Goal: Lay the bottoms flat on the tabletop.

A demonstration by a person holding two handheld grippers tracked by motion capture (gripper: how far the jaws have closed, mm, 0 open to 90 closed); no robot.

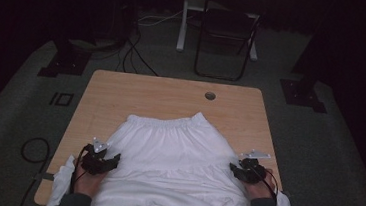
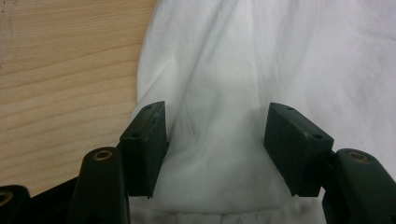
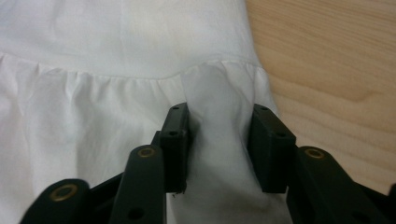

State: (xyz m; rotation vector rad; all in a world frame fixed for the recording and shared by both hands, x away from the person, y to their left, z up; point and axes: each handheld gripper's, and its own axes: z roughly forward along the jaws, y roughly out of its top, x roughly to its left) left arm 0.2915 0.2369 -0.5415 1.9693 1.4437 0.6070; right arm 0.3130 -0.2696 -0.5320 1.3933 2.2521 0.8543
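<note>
Skirt (image 1: 176,157) lies flat on the wooden table (image 1: 121,97), waistband away from the person, no fold made yet I'd say; left gripper (image 1: 99,160) gapes over its left edge, right gripper (image 1: 246,170) half-open around a ridge of cloth, not pinching.

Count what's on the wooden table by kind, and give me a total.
White skirt: 1
Black grippers: 2, left gripper and right gripper, one at each side edge of the skirt
Total: 3
</note>
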